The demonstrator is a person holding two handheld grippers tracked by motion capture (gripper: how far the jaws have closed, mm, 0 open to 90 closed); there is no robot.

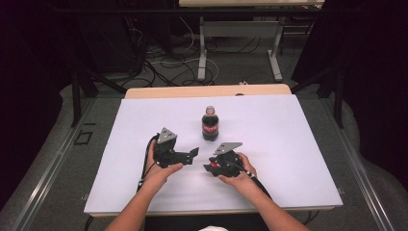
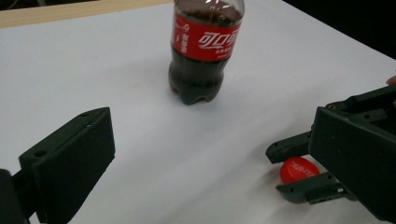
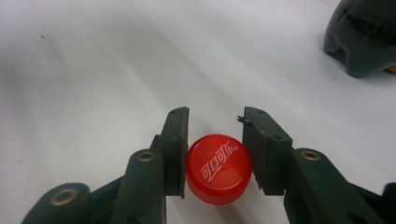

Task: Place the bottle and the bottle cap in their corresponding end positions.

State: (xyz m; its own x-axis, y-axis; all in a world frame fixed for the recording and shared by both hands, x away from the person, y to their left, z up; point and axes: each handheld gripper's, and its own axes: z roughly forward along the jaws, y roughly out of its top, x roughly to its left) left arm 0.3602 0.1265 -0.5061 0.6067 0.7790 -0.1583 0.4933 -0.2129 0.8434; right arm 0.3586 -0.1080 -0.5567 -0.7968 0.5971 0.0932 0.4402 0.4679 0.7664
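I am pinching the red cap (image 3: 218,169) flat between the pads of my right gripper (image 3: 215,147), jaws closed onto its rim so the printed top faces up and the cap sits low over the white table (image 1: 288,144). The cola bottle (image 1: 210,123) is standing upright at about twelve o'clock from my hands, its neck bare. My left gripper (image 1: 194,153) is hovering with its jaws spread wide and nothing between them, aimed toward the bottle, probably to steady it while I am bringing the cap over.
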